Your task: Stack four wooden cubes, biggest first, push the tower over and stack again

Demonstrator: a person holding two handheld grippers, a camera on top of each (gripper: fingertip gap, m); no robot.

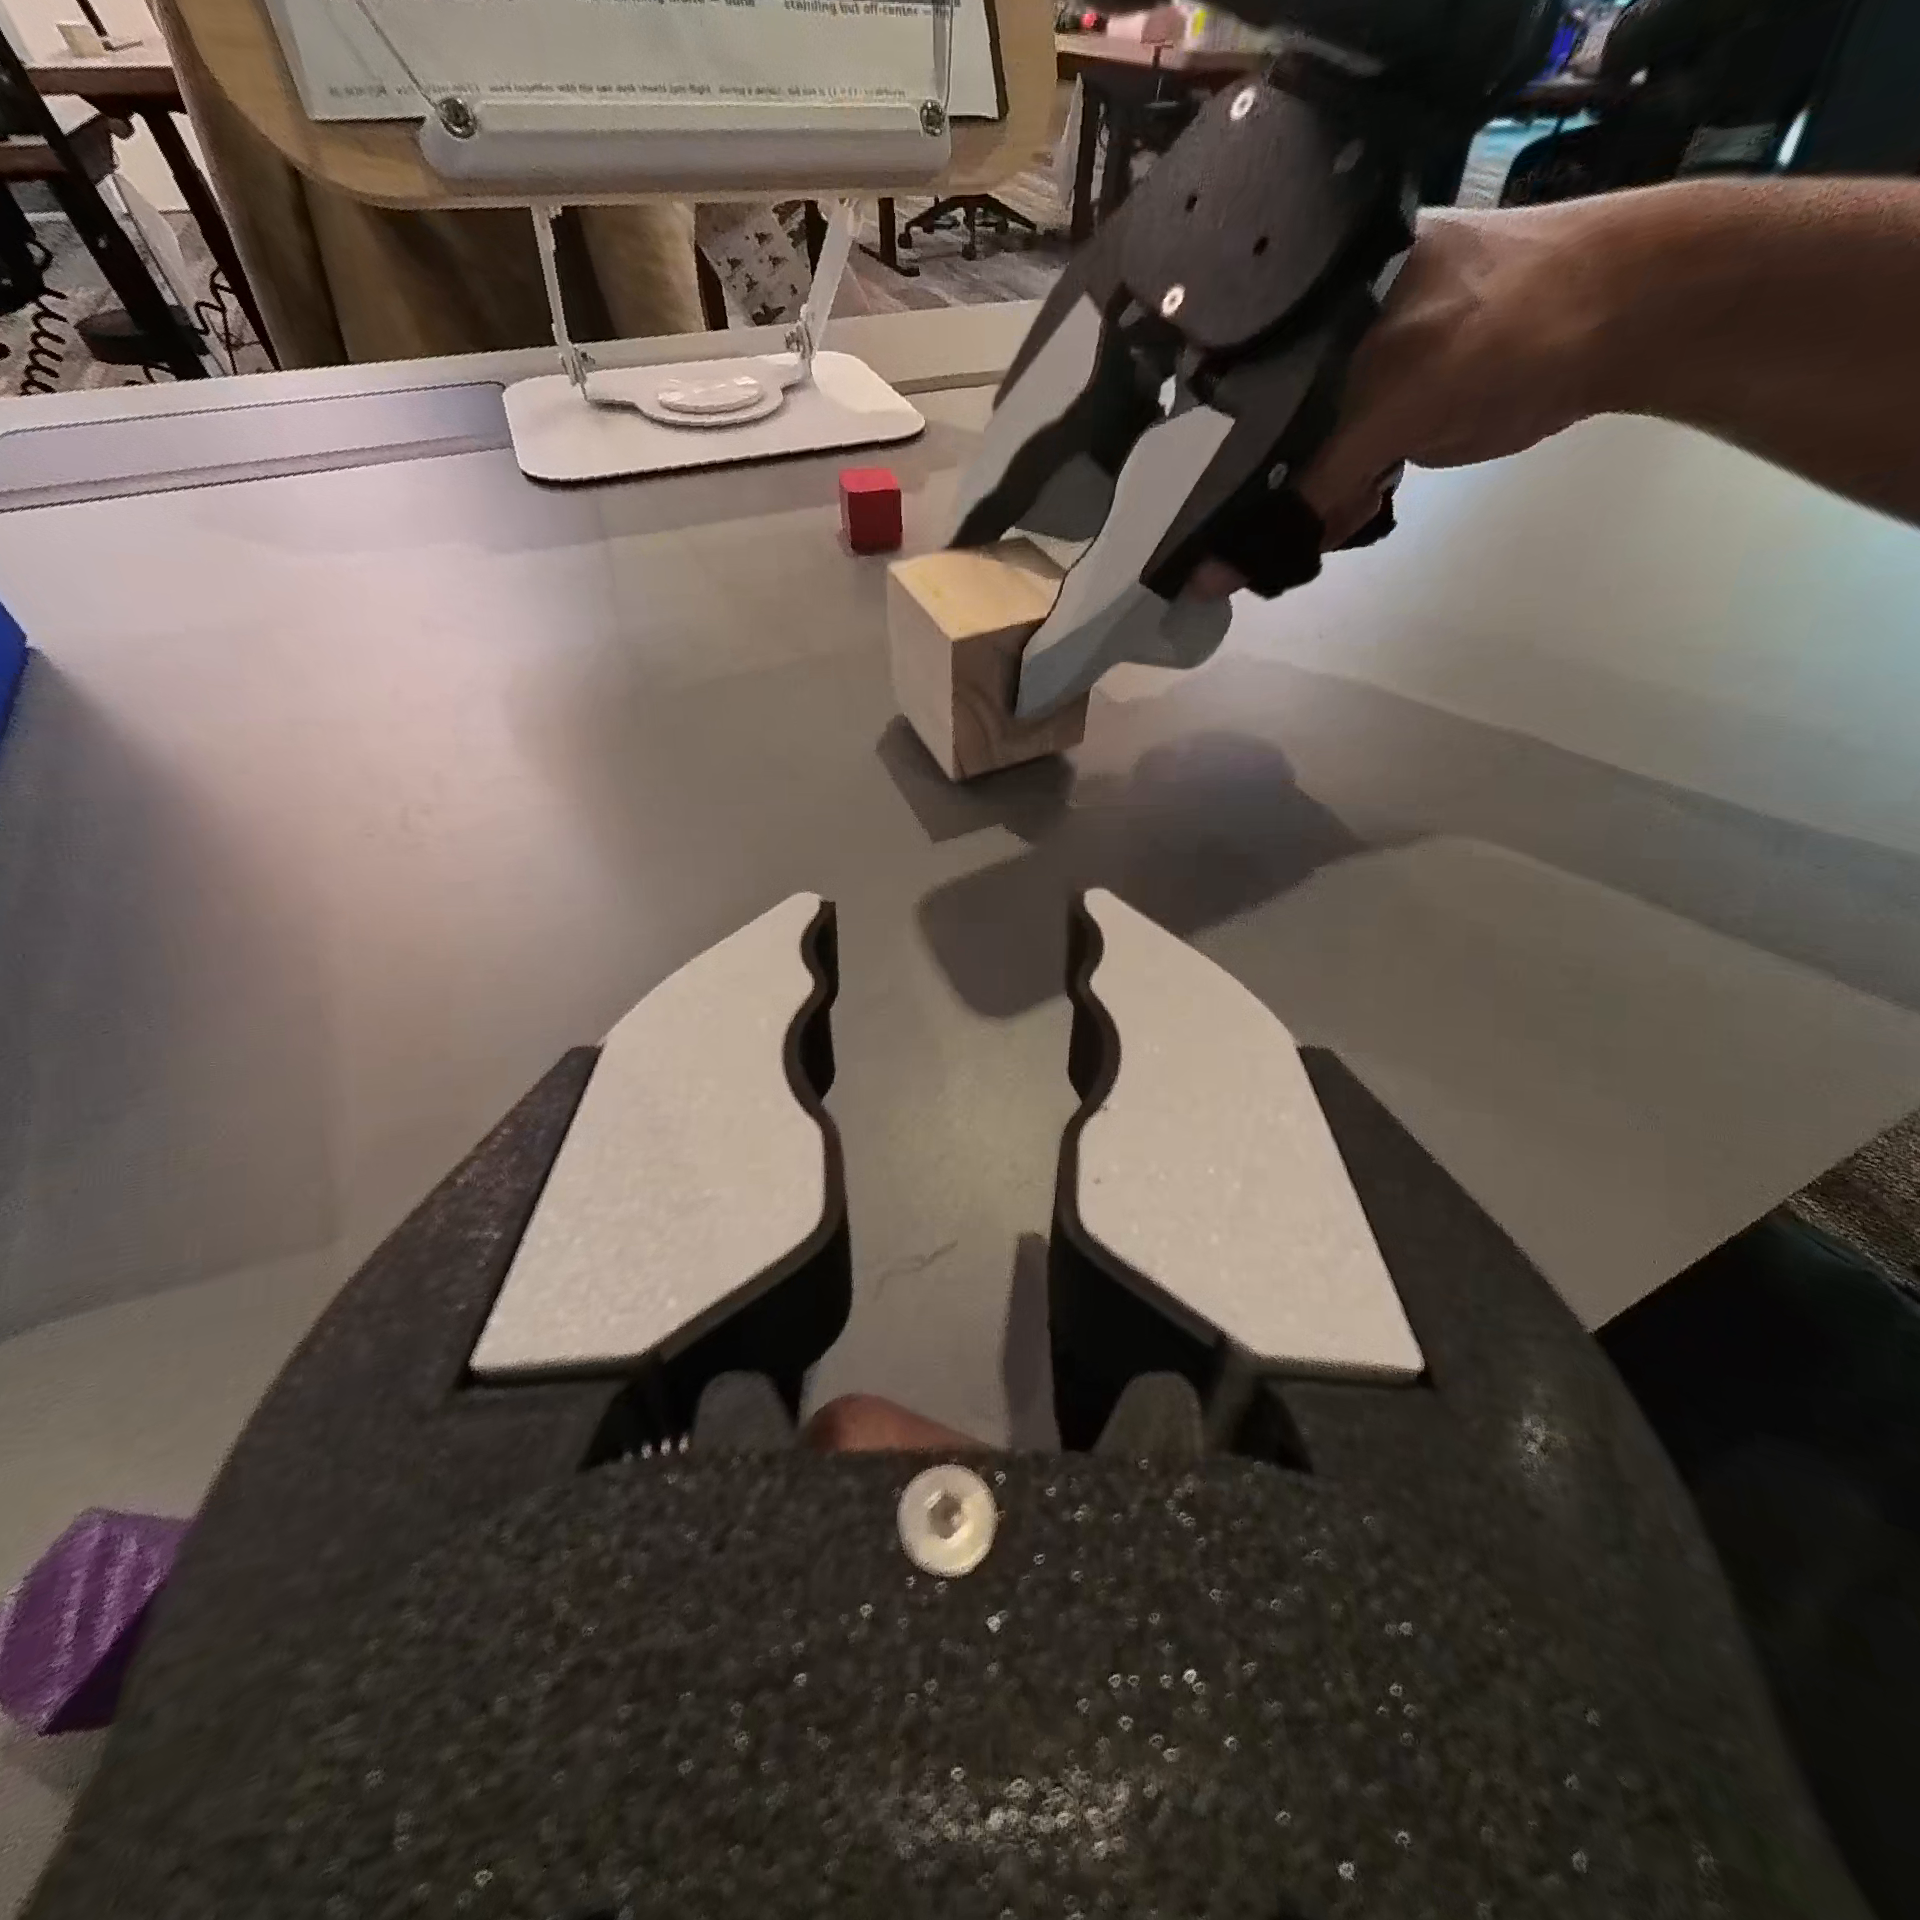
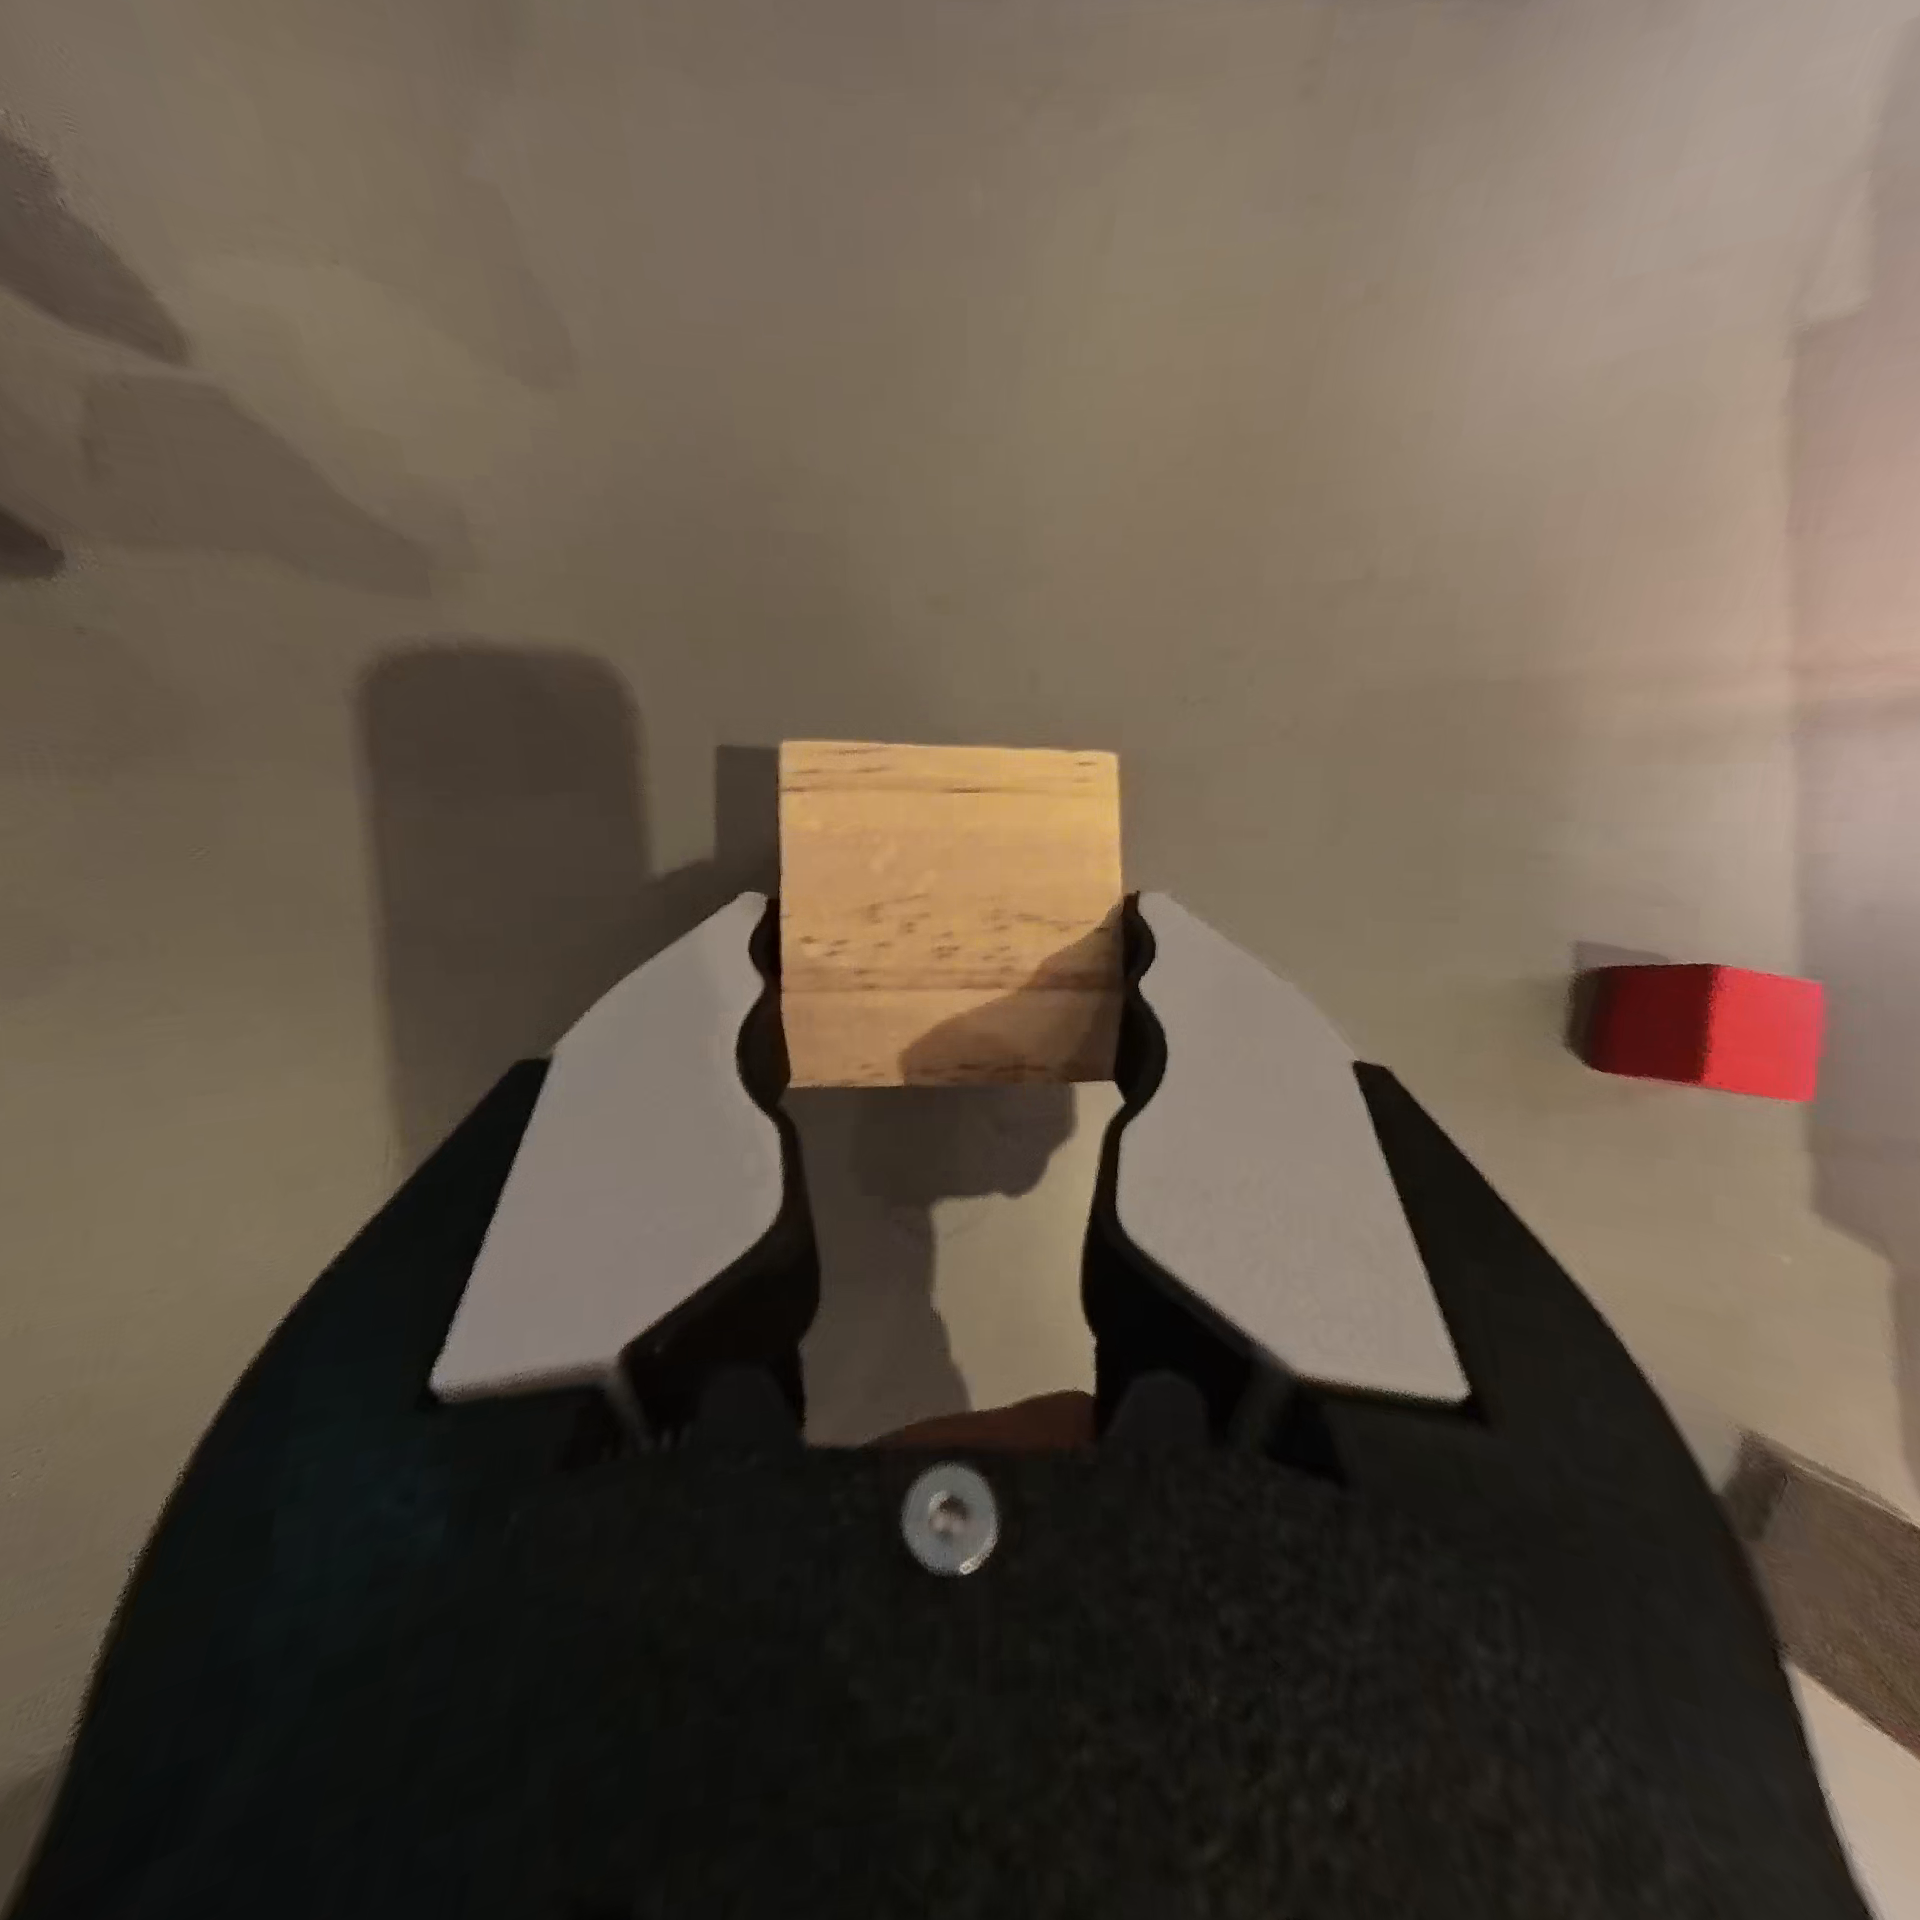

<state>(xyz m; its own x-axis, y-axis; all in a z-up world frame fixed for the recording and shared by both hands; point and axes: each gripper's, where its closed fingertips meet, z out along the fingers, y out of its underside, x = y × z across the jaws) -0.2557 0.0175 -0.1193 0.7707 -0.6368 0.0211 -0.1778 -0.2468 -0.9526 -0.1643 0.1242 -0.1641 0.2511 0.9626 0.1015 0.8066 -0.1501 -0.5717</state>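
A plain wooden cube stands on the grey table, right of centre. My right gripper, held by a hand, comes down on it from the upper right with one finger on each side. In the right wrist view the right gripper has both fingertips pressed against the sides of the cube. A small red cube lies just behind and to the left of the wooden one; it also shows at the right of the right wrist view. My left gripper is open and empty, in front of the wooden cube.
A white stand with a board on it sits at the table's far edge behind the cubes. A purple block lies at the near left, partly hidden by my left gripper. A blue thing shows at the left edge. It is some 15 centimeters from my left tips to the purple block.
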